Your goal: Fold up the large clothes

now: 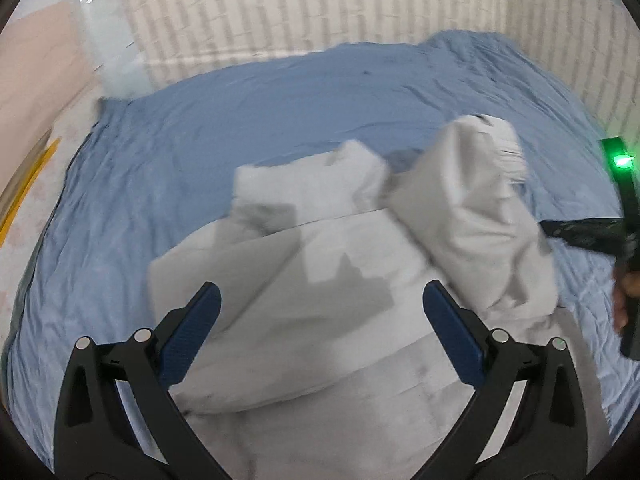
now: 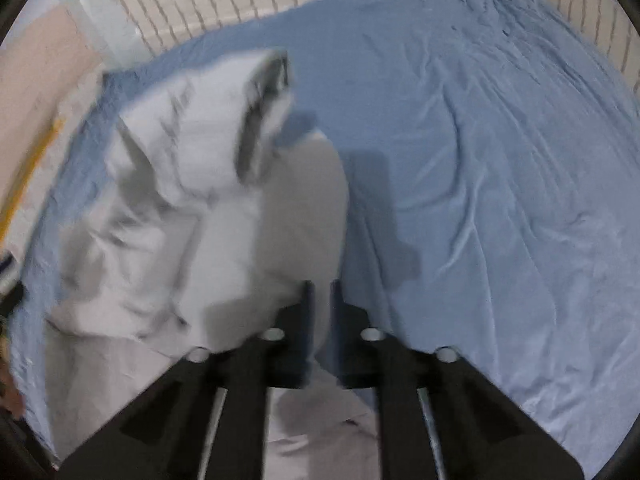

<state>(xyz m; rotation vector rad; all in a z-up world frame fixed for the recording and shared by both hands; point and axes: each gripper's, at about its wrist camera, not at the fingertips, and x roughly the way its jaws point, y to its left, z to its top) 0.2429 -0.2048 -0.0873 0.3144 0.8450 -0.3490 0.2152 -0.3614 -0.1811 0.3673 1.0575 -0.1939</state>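
Observation:
A large white garment (image 1: 320,312) lies bunched on a blue bed sheet (image 1: 280,112). My left gripper (image 1: 320,300) is open, its blue pads (image 1: 192,336) wide apart just above the garment's body, empty. A sleeve-like part of the garment (image 1: 472,204) is raised at the right, toward my right gripper's body (image 1: 592,236) at the frame edge. In the right wrist view my right gripper (image 2: 322,292) is shut on an edge of the white garment (image 2: 224,216), which hangs lifted to its left. The pinch point itself is blurred.
The blue sheet (image 2: 500,180) covers the bed, wrinkled, wide to the right of the garment. A pale brick-pattern wall (image 1: 360,8) runs behind the bed. A floor strip with a yellow line (image 1: 28,184) lies at the left.

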